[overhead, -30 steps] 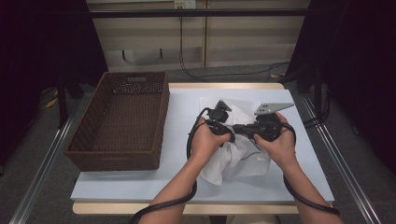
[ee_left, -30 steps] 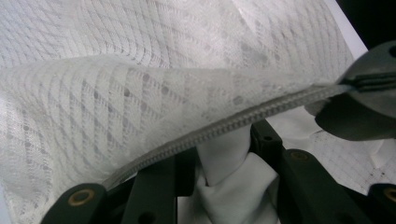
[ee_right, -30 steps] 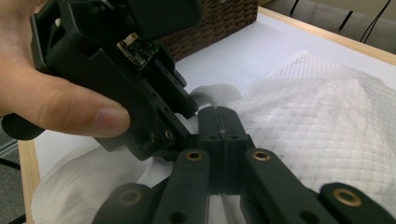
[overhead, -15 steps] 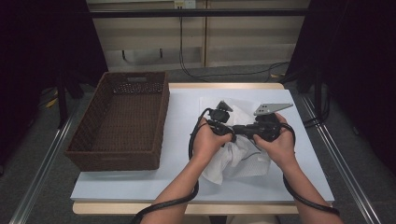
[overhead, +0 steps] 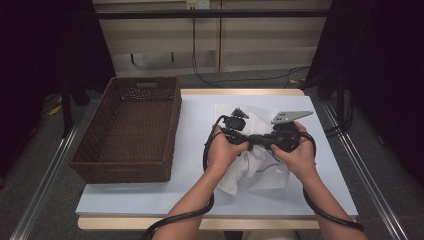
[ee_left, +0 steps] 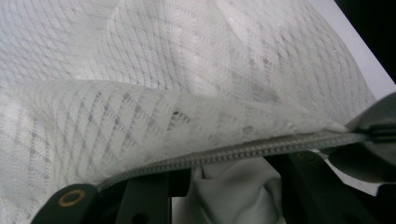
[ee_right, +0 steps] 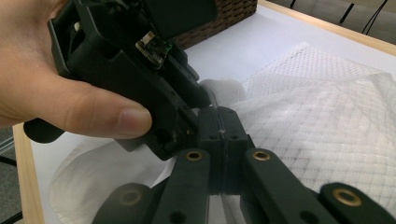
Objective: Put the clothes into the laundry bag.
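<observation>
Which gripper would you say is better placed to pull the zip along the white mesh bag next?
Probably the right gripper: its jaws are shut at the zipper's end on the mesh bag. The left gripper seems to hold the zipper edge, steadying it.

Left tongs (overhead: 239, 131): in left hand (overhead: 223, 150), pointing right, jaws' state unclear.
Right tongs (ee_right: 219, 128): jaws pressed together, tips touching left tongs.

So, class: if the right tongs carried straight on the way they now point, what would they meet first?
Probably the left tongs, just past their shut tips pinching the white mesh bag; depth is unclear.
</observation>
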Motion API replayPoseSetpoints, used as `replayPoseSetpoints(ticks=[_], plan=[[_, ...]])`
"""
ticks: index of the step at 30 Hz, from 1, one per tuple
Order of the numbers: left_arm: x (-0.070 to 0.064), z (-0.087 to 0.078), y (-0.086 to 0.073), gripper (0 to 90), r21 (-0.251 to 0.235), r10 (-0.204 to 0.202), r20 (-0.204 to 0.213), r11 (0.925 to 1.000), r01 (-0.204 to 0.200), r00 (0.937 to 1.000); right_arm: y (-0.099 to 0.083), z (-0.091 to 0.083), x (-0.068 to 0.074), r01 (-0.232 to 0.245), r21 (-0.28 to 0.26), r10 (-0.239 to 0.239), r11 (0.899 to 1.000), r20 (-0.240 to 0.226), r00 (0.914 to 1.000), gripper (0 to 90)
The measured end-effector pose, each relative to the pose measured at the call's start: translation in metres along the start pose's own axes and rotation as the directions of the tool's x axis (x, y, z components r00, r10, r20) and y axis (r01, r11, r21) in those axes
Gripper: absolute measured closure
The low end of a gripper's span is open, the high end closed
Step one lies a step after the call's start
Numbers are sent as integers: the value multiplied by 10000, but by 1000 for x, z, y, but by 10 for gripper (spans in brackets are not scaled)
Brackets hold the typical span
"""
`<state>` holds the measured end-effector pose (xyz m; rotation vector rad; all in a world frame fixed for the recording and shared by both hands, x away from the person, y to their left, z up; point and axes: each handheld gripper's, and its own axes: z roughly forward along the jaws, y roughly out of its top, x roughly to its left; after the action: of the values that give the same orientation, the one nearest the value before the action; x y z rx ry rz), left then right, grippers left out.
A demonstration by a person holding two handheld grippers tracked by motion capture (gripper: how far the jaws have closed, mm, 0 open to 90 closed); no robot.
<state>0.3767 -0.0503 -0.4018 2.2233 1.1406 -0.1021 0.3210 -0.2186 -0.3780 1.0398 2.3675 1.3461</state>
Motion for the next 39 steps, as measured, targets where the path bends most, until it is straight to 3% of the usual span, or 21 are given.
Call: replayPoseSetpoints(ticks=[2, 4, 7, 10, 17, 20, 21, 22, 24, 25, 26, 31, 33, 35, 39], plan=[[0, 1, 0, 649, -126, -21, 33, 9999, 21, 10000, 0, -1, 0, 50, -18, -50, 10000, 46, 10000, 900], [2, 0, 0, 649, 145, 213, 11, 9997, -213, 9998, 0, -1, -1, 5, -3, -5, 10000, 63, 10000, 900], [1, 3, -1, 649, -53, 70, -19, 10000, -70, 10000, -1, 0, -2, -34, -11, 34, 10000, 40, 10000, 900], [1, 2, -1, 645, 173, 327, -18, 9993, -326, 9995, -1, -1, -2, -19, -51, 19, 10000, 70, 10000, 900], [2, 3, -2, 580, 271, 440, -136, 9987, -436, 9989, -1, -1, -3, -76, -46, 76, 10000, 118, 9999, 900], [2, 1, -3, 506, 361, 488, -42, 9982, -486, 9988, -2, -1, -4, -100, -16, 100, 9999, 142, 9998, 900], [0, 2, -4, 481, 172, 314, -35, 9994, -313, 9995, -2, -1, -5, -103, -25, 103, 9999, 131, 9999, 900], [1, 0, -4, 446, 376, 625, -95, 9974, -621, 9980, -2, -1, -5, -132, -34, 132, 9999, 142, 9998, 900], [-2, 1, -5, 369, 404, 486, -135, 9980, -480, 9987, -2, -1, -5, -131, -32, 132, 9999, 135, 9998, 900], [0, -1, -5, 341, 625, 737, -137, 9954, -728, 9972, -2, -1, -5, -142, -26, 142, 9999, 139, 9998, 900], [-2, 0, -6, 313, 534, 669, -178, 9964, -659, 9976, -2, -1, -6, -123, -25, 123, 9999, 141, 9998, 900], [-2, -4, -13, 202, 817, 1113, -217, 9907, -1092, 9935, -3, -1, -6, -172, -1, 172, 9999, 178, 9997, 900], [-4, -6, -16, 176, 662, 978, -195, 9932, -963, 9950, -3, 0, -7, -190, 12, 190, 9998, 185, 9996, 900], [-4, -9, -18, 151, 733, 1156, -105, 9907, -1145, 9932, -4, 0, -8, -206, 29, 205, 9998, 191, 9996, 900], [-5, -14, -22, 127, 601, 1149, -124, 9917, -1140, 9933, -5, 2, -9, -241, 94, 239, 9997, 187, 9995, 900]])
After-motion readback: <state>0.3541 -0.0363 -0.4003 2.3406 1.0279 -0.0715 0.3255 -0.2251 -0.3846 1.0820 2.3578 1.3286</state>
